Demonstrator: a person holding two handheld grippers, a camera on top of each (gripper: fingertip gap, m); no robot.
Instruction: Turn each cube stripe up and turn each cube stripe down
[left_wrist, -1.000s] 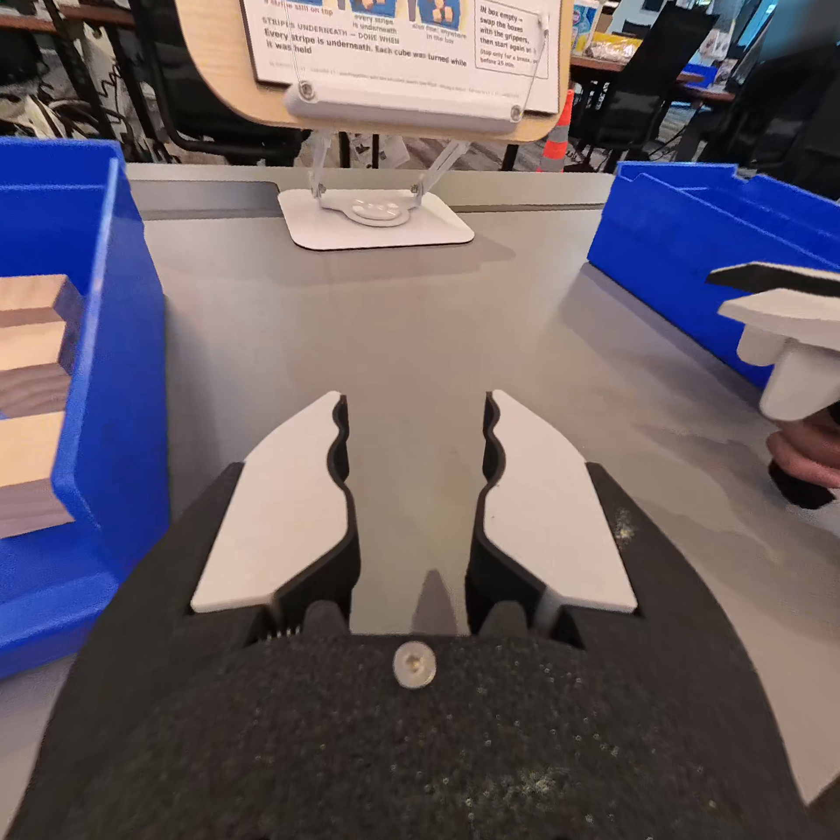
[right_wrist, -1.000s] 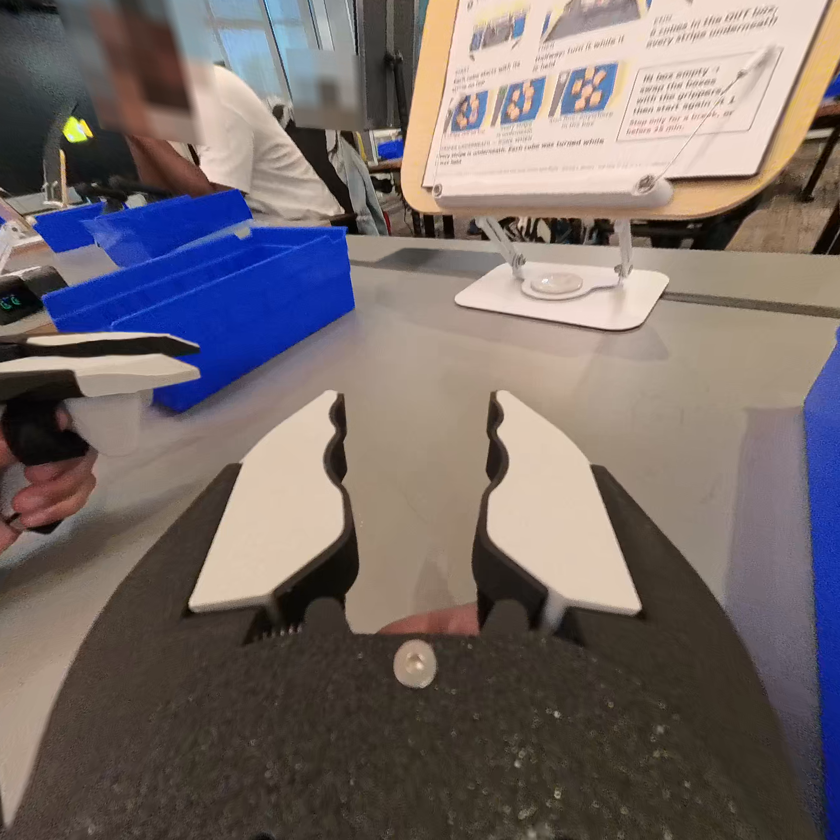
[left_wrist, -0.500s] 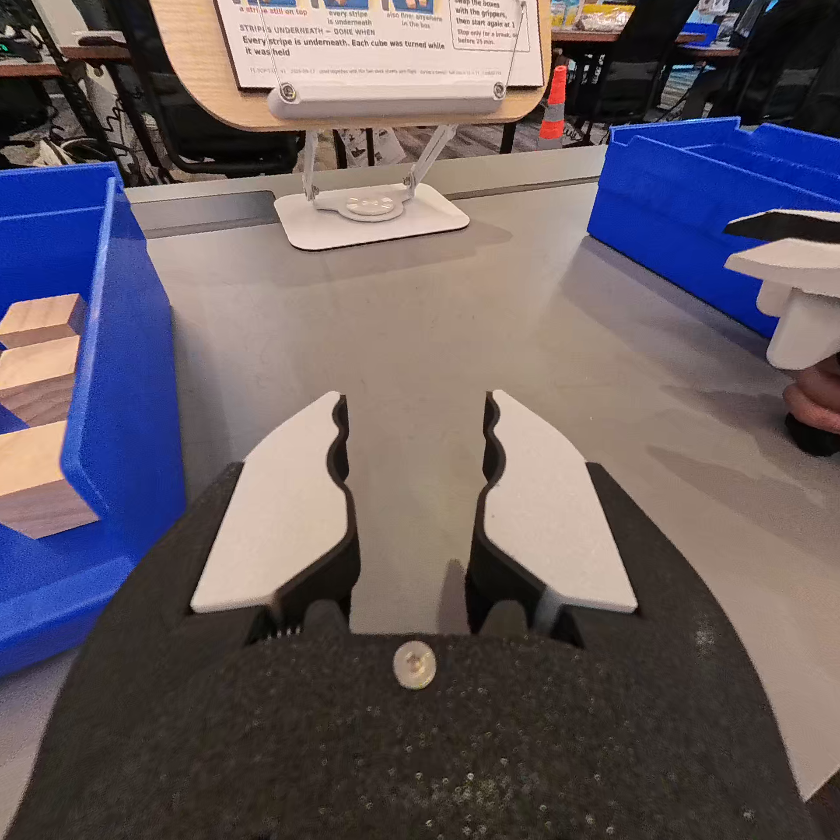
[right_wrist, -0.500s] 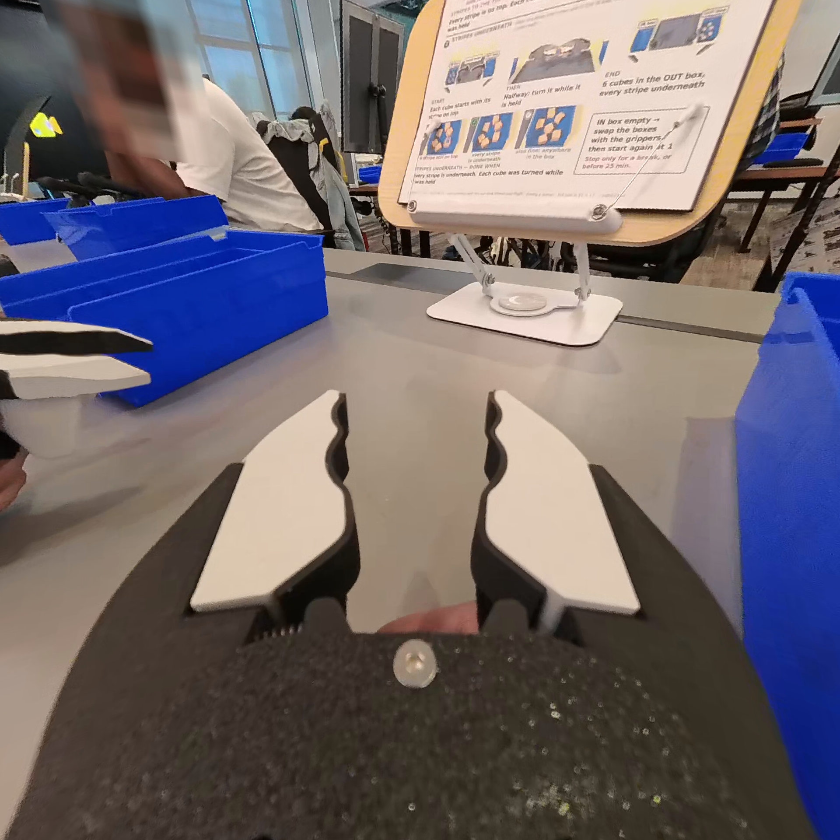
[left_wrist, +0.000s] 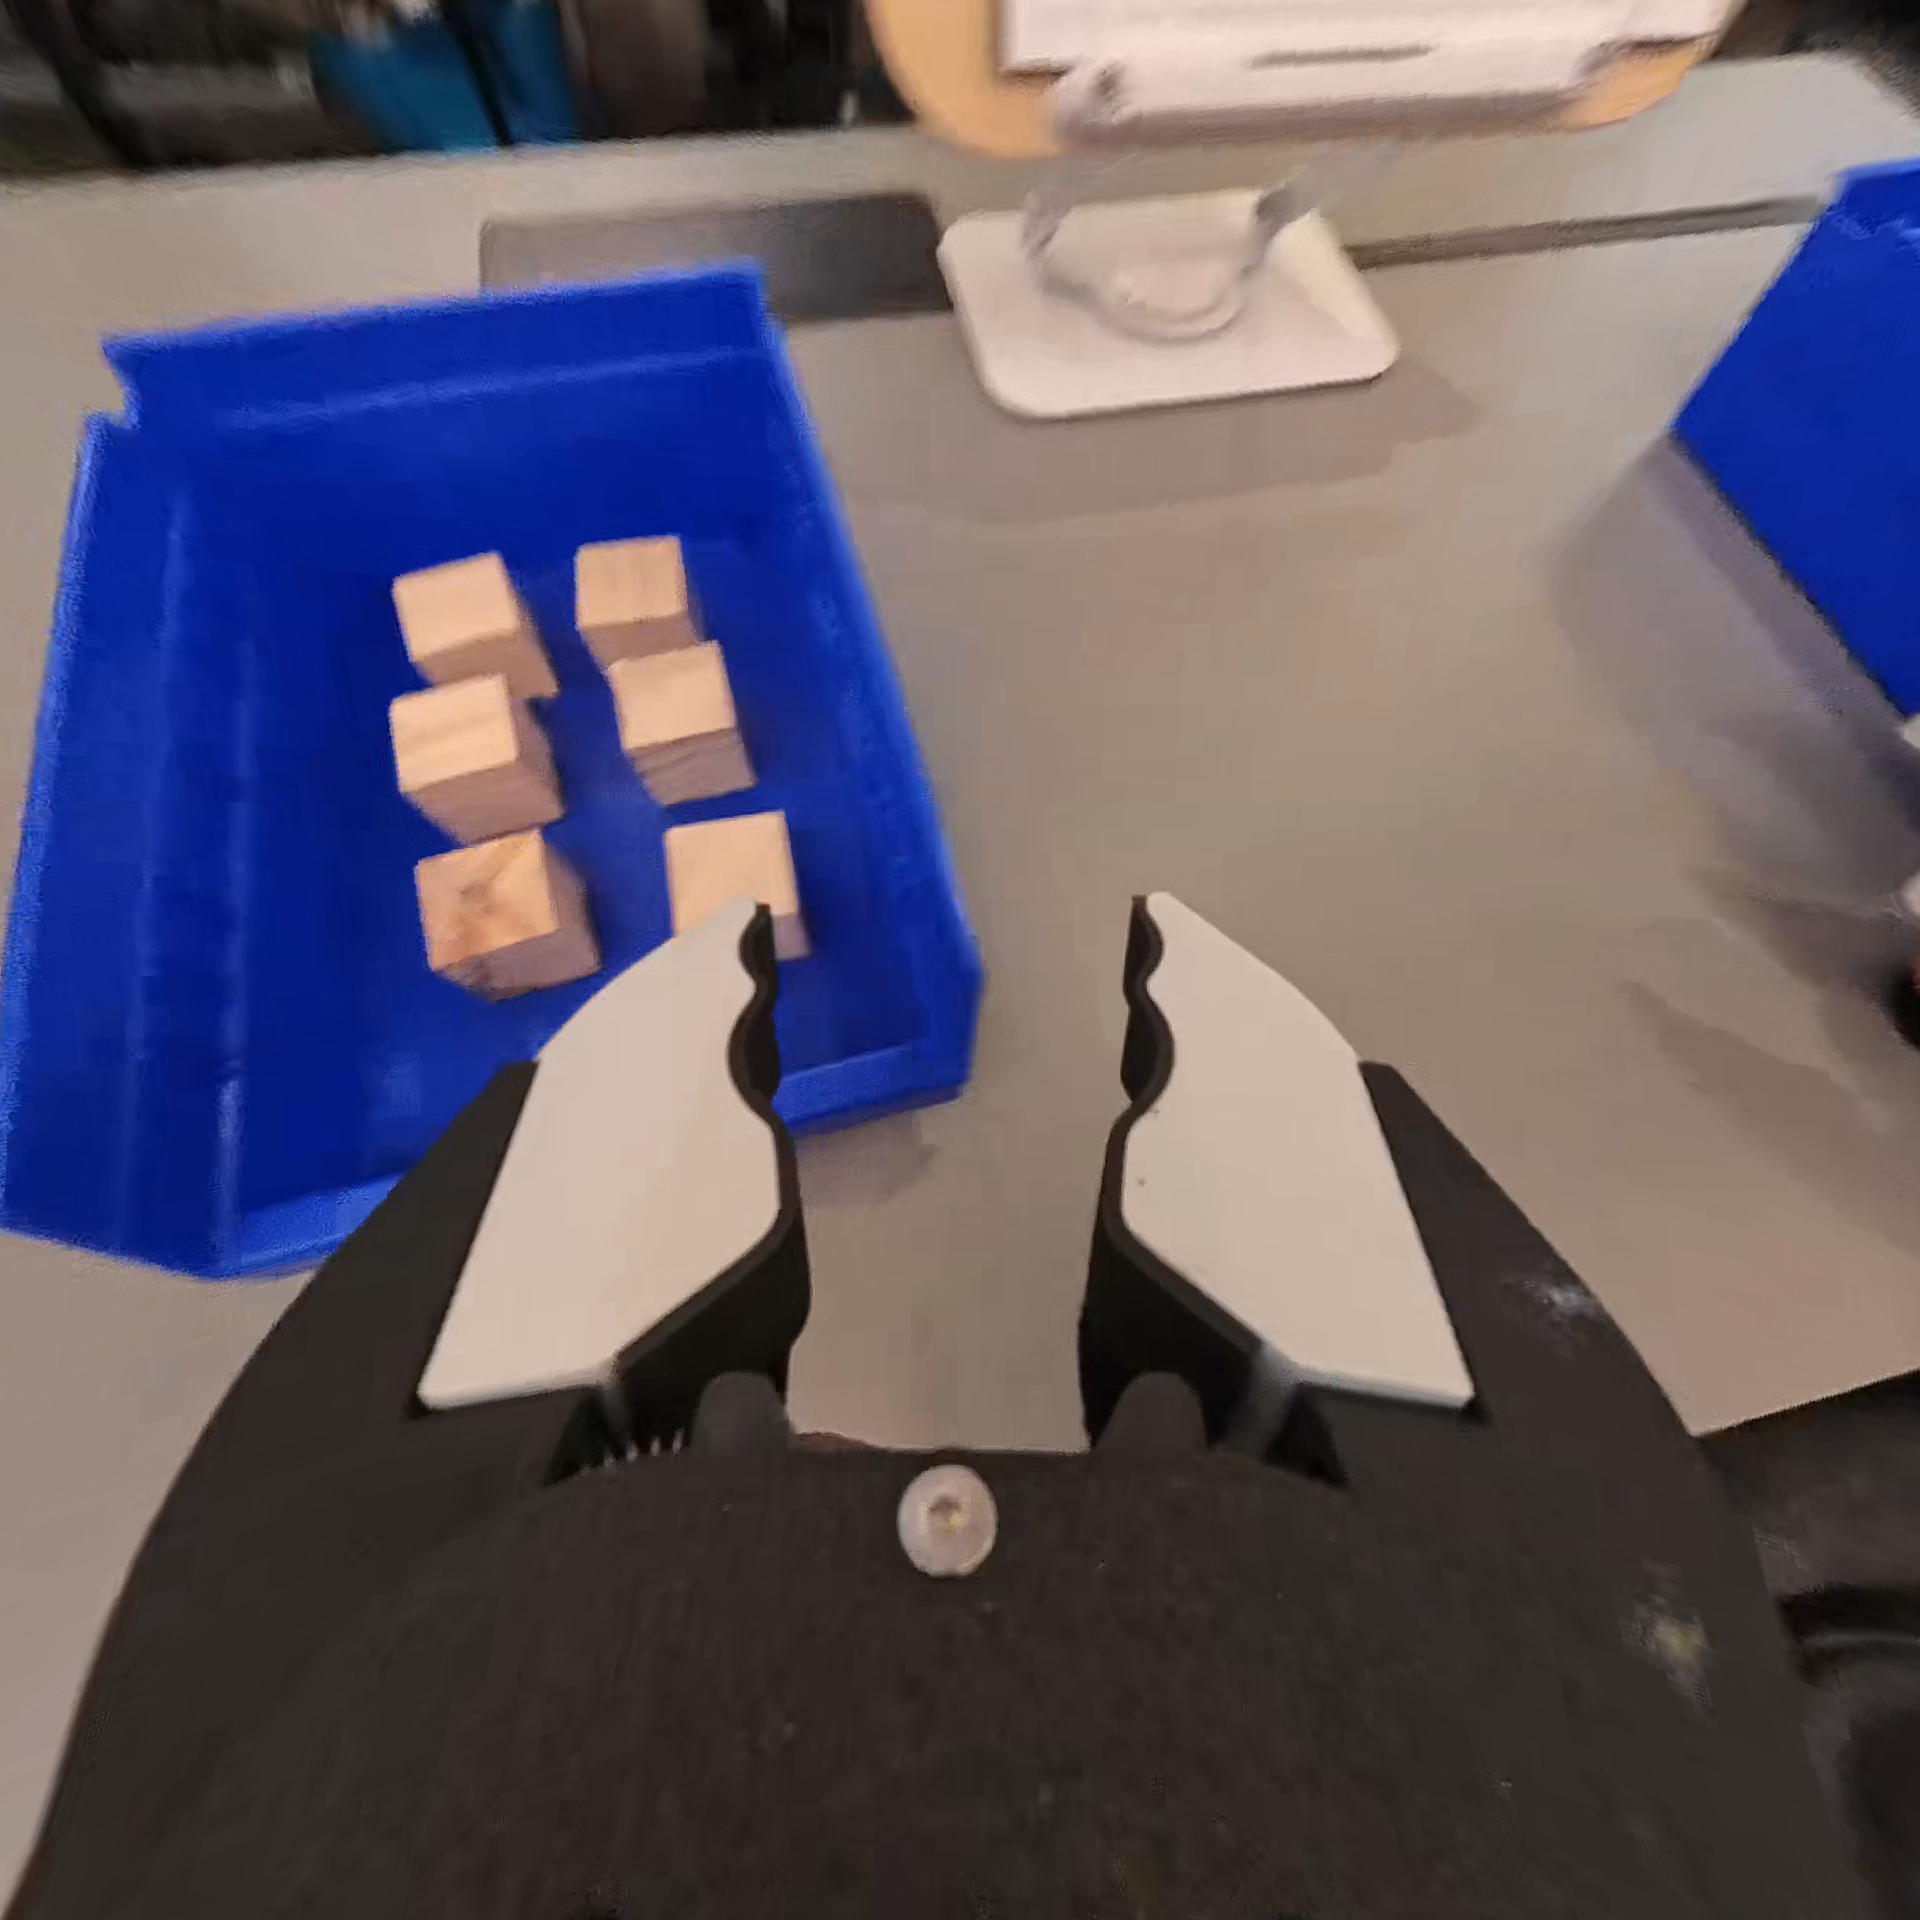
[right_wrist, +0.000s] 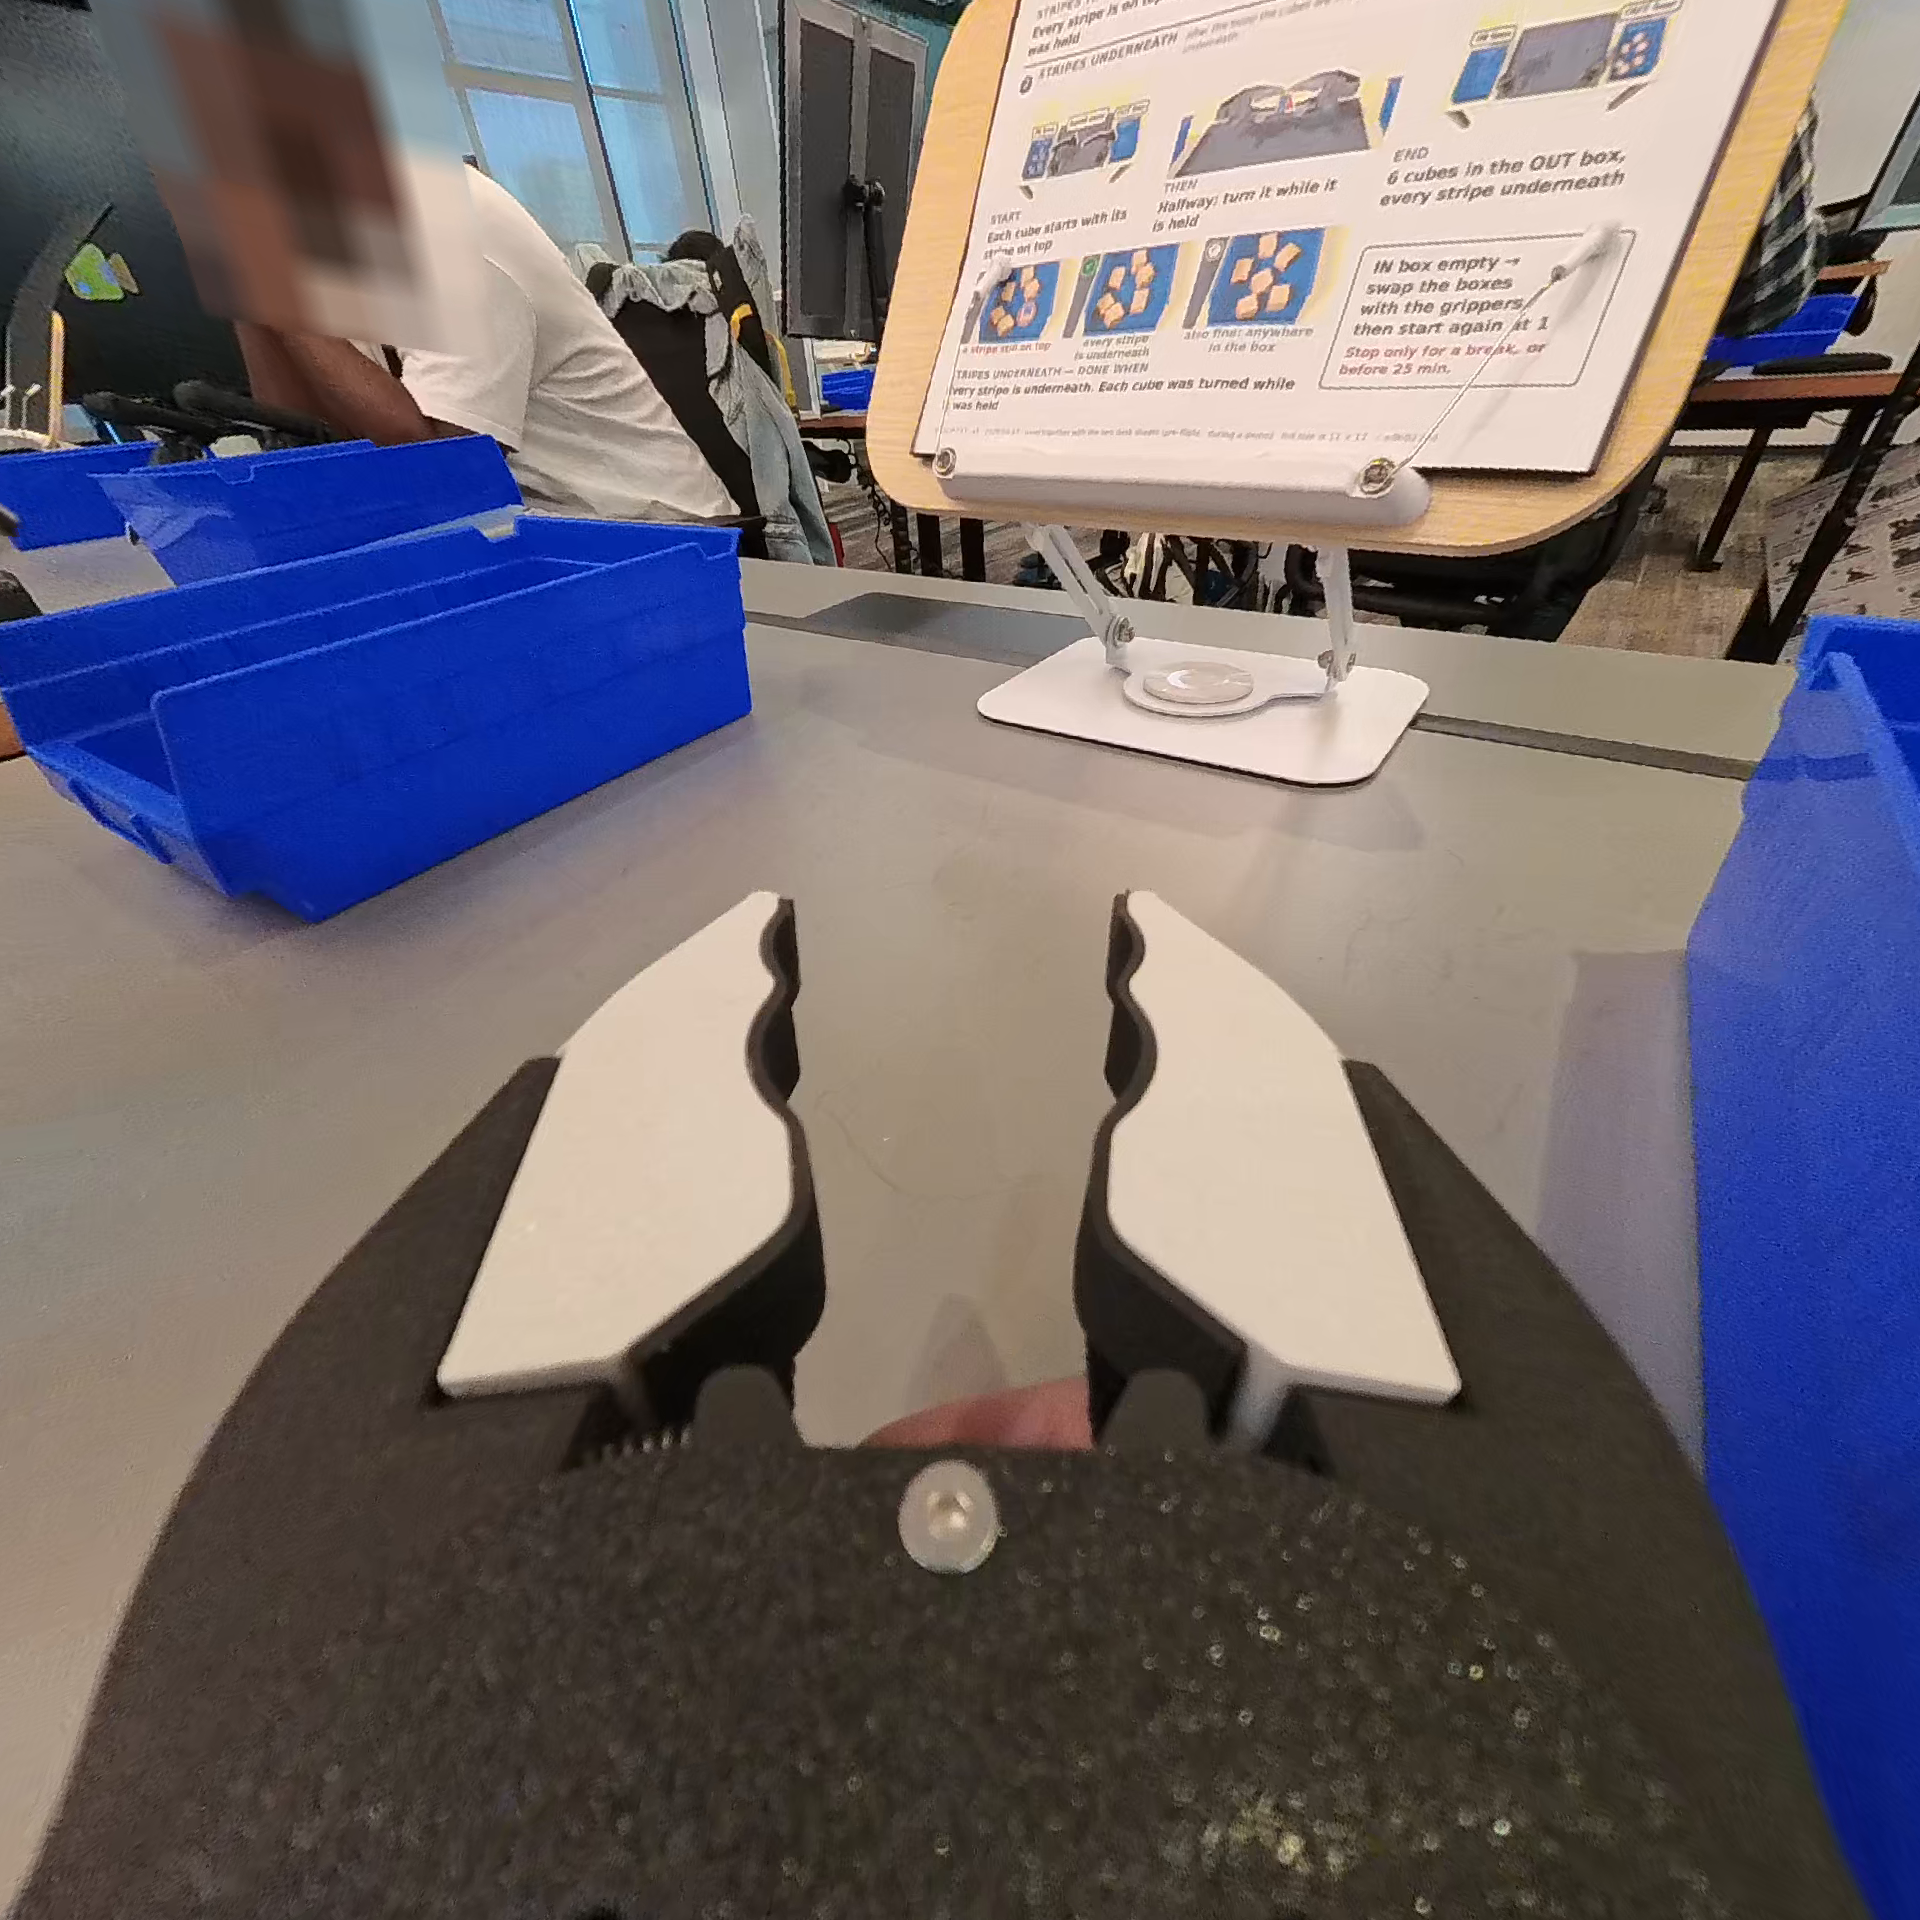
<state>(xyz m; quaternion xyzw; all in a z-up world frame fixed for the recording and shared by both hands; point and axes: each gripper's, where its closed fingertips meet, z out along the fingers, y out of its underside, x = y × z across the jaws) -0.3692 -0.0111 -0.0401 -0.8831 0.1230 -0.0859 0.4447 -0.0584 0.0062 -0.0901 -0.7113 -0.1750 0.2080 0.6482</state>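
Several wooden cubes (left_wrist: 473, 748) sit in two rows inside a blue bin (left_wrist: 187, 727) on the left of the grey table; no stripe shows on their top faces. My left gripper (left_wrist: 948, 925) is open and empty, raised above the table, its left finger over the bin's near right corner. My right gripper (right_wrist: 951, 914) is open and empty, low over the bare table between two bins. The left bin (right_wrist: 416, 707) shows side-on in the right wrist view, its cubes hidden. A second blue bin (right_wrist: 1818, 1039) is at the right, also in the left wrist view (left_wrist: 1829, 416).
A wooden board with an instruction sheet (right_wrist: 1299, 239) stands on a white base (right_wrist: 1205, 717) at the table's far middle. More blue bins (right_wrist: 62, 488) and a seated person in a white shirt (right_wrist: 540, 395) are beyond the left bin.
My left gripper has risen and tilted down, swinging left, so the cubes in the left bin now show from above. My right gripper shifted slightly; the left gripper has left its view.
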